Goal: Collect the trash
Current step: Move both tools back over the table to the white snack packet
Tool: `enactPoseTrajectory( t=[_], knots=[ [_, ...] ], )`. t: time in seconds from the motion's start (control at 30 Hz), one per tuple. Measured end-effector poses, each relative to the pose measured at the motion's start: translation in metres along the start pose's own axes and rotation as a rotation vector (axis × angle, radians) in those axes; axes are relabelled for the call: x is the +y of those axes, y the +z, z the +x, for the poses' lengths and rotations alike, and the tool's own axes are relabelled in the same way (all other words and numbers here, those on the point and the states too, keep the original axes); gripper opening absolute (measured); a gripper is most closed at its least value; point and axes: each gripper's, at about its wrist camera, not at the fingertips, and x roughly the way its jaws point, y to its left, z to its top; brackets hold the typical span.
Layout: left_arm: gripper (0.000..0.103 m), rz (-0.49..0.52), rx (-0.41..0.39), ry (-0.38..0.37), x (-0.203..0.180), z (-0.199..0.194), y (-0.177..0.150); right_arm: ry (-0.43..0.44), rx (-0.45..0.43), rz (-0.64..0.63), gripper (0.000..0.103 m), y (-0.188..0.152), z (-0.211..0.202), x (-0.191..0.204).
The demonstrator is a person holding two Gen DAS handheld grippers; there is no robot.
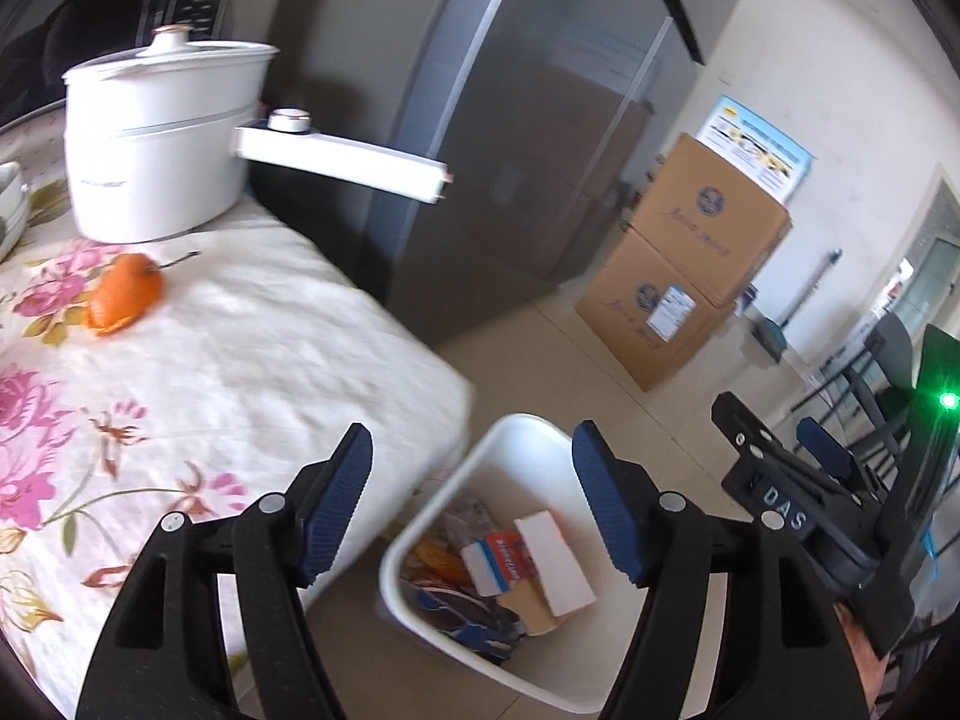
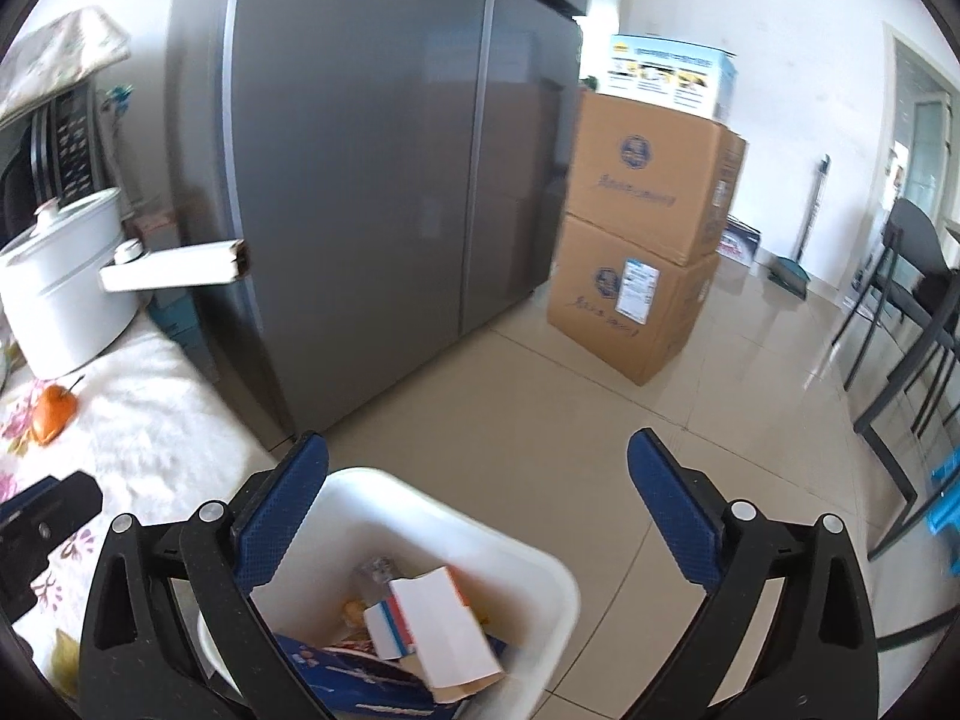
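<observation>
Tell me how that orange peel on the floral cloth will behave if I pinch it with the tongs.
The orange peel looks like a hollow, curled shell, so it will probably be light and crush or fold under the pads. Its torn lower edge suggests it may rip if pinched there. The soft cloth under it may bunch, so pinch high.

Left claw [image 1: 471, 498]: black frame, blue ribbed pads. Right claw [image 2: 477, 501]: the same black and blue. Worktop [image 1: 252, 348]: white cloth printed with pink flowers and olive-brown leaves. Peel [image 1: 123, 294] on the cloth: orange. Pot [image 1: 162, 138], far left: white. Bin [image 1: 528, 450] on the floor: white; contents include a white carton [image 1: 555, 561] and red-and-blue printed packaging [image 1: 501, 561]. Refrigerator [image 2: 384, 180]: grey. Stacked boxes [image 2: 642, 240]: brown card with blue round logos. Floor [image 2: 540, 420]: beige tile.
</observation>
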Motion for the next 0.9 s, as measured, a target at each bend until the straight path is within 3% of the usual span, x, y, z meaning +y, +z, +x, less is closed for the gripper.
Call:
enactPoseTrajectory(
  t=[0.5, 0.57, 0.9],
  knots=[
    [0.073, -0.105, -0.012, 0.152, 0.086, -0.026, 0.007, 0.140, 0.022, -0.133, 0.096, 0.007, -0.005, 0.104],
    [0.078, -0.126, -0.018, 0.187, 0.102, -0.032, 0.008, 0.162, 0.029, -0.154, 0.096, 0.006, -0.005, 0.121],
    [0.079, -0.218, -0.021, 0.400, 0.195, -0.067, 0.018, 0.265, 0.067, -0.194, 0.096, 0.002, -0.008, 0.190]
  ],
)
